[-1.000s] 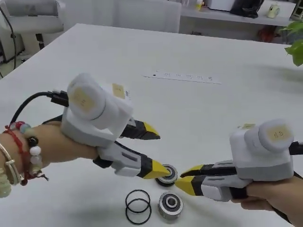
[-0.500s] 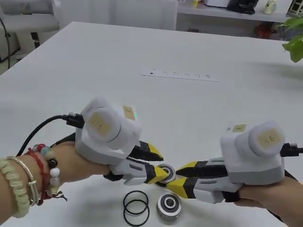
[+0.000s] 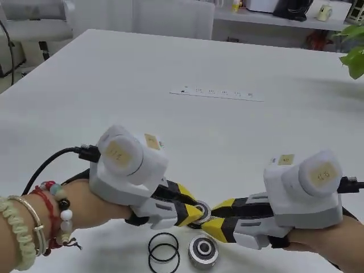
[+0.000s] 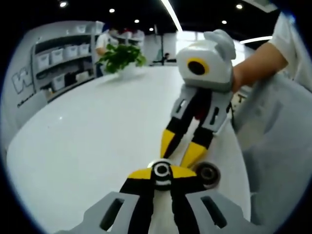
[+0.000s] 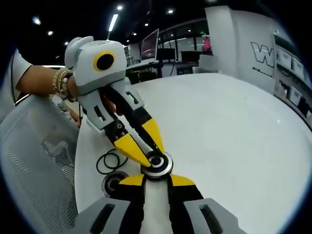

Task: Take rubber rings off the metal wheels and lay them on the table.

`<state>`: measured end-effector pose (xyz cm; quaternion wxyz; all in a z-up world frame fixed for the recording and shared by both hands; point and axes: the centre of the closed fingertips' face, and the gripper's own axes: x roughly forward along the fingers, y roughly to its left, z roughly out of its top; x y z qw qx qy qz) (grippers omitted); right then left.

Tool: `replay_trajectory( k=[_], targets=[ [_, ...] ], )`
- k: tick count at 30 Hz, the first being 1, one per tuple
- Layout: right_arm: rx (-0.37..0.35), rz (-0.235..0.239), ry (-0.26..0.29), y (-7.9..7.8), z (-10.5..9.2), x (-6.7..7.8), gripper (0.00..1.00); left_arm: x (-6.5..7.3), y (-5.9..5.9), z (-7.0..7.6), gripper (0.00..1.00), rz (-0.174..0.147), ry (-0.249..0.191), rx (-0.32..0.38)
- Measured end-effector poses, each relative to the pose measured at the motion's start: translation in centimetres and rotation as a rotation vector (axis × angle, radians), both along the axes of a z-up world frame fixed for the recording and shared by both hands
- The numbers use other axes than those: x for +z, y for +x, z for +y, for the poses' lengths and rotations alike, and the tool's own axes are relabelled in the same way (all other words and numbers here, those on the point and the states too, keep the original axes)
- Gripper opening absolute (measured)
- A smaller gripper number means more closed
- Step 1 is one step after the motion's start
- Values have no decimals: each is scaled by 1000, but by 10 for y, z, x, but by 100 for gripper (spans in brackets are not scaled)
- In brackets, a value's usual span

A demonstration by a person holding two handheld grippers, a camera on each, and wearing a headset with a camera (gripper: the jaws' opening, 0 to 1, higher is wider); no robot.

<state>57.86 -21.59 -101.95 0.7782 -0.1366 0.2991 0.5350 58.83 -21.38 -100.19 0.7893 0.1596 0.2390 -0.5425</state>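
— Where is the wheel?
— The metal wheel [image 3: 199, 211] is held over the white counter [image 3: 170, 125], clamped in the tips of the left hand-held gripper [image 3: 190, 203].
— And the other side?
— The right hand-held gripper [image 3: 215, 215] is set narrowly apart, with nothing seen between its tips. The wheel lies straight ahead, at those tips.
— Surroundings?
— Two rubber rings [image 3: 163, 248] and a second wheel [image 3: 203, 251] are laid near. A power strip [image 3: 219, 92] is noted well beyond.

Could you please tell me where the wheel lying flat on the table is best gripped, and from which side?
I'd grip that wheel across its outer rim, from straight above: it lies flat, hub up. Place the jaws on its near and far sides, since the loose rubber rings lie close beside it.
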Motion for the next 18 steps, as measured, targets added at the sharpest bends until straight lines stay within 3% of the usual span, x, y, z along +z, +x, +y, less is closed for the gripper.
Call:
replay_trajectory(
  k=[11,18],
  targets=[
    [-3,-2,-14,-1,0,0,17,0,-1,0,13,-17,1,-13],
    [-12,-10,15,1,5,0,21,0,-1,0,13,-20,-4,-12]
  ],
)
